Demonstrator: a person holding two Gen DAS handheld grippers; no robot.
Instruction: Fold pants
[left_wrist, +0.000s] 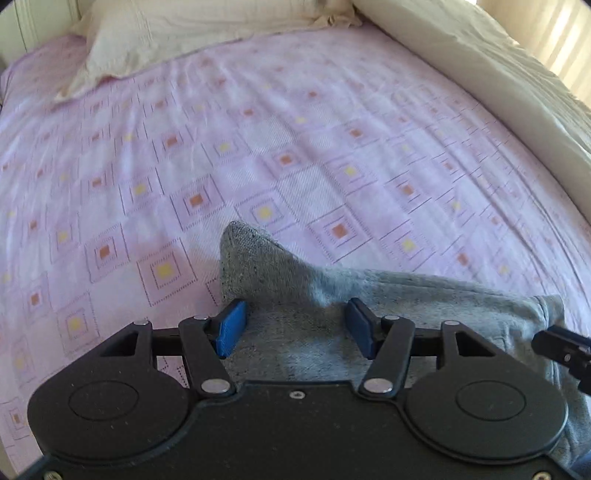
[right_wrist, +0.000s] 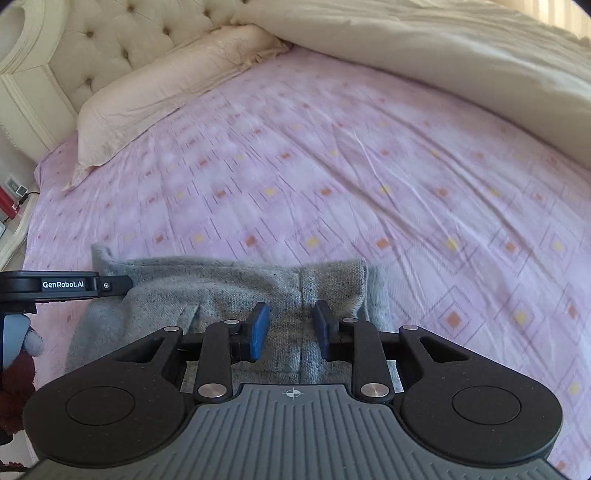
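Grey knit pants (left_wrist: 406, 295) lie bunched at the near edge of a pink patterned bed sheet (left_wrist: 295, 129). My left gripper (left_wrist: 295, 326) has its blue pads wide apart with a thick fold of the pants filling the gap. One corner of the cloth stands up in a peak beyond the left pad. In the right wrist view the pants (right_wrist: 207, 284) show a seam running between the pads of my right gripper (right_wrist: 291, 330), which is narrowed onto the fabric near its right edge. The left gripper's body (right_wrist: 66, 284) shows at the left there, at the cloth's other end.
A cream pillow (right_wrist: 166, 81) lies at the far left of the bed below a tufted headboard (right_wrist: 129, 40). A rolled cream duvet (right_wrist: 443, 55) runs along the far right side. Small items sit on a nightstand (right_wrist: 11, 192) off the bed's left edge.
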